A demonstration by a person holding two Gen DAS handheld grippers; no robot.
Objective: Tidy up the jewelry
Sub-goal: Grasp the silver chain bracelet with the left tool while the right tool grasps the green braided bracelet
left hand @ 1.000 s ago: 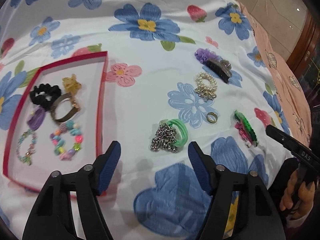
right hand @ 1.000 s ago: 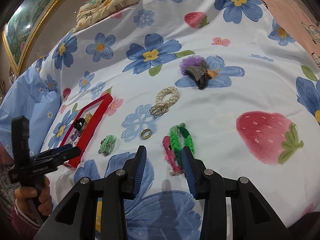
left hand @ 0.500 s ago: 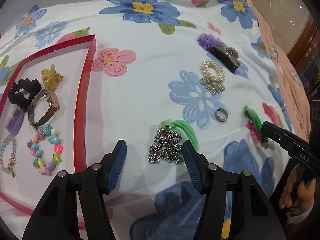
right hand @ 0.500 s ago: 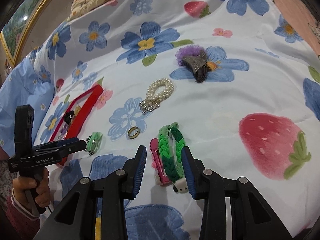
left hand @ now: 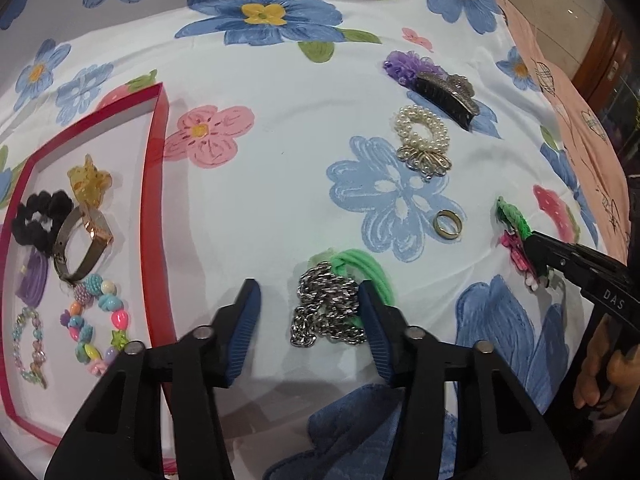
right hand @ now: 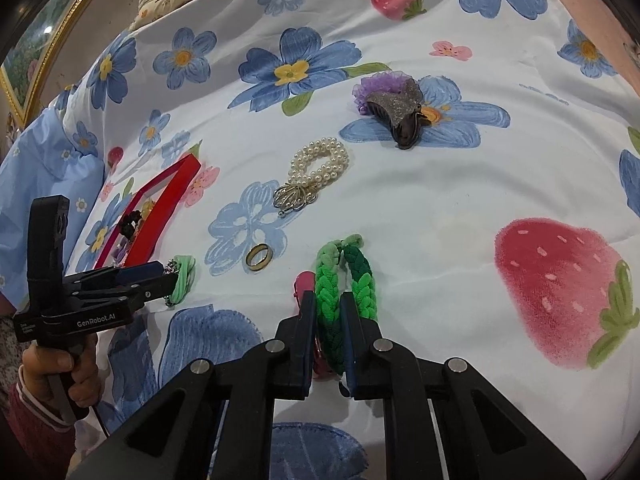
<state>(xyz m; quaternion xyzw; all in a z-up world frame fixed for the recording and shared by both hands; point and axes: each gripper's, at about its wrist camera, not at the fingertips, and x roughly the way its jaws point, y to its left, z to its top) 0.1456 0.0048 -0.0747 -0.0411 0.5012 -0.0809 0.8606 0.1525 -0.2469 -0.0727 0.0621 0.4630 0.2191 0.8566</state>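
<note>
A silver chain with a light green hair tie (left hand: 332,304) lies on the flowered sheet. My left gripper (left hand: 310,312) is open around it, fingers on either side. My right gripper (right hand: 326,320) is shut on one strand of the green braided band (right hand: 346,276), which lies on a pink clip (right hand: 303,282). A gold ring (left hand: 447,224), a pearl bracelet (left hand: 422,138) and a dark claw clip on a purple scrunchie (left hand: 432,80) lie farther off. The red-rimmed tray (left hand: 158,208) at left holds several pieces.
The tray holds a black scrunchie (left hand: 38,216), a yellow clip (left hand: 89,182), a watch (left hand: 82,248) and bead bracelets (left hand: 94,320). A peach blanket (left hand: 568,92) lies at the right edge. A light blue pillow (right hand: 44,160) is at left in the right wrist view.
My left gripper moved forward until the chain and green tie sat between its fingers. My right gripper advanced and closed from open onto the green braided band.
</note>
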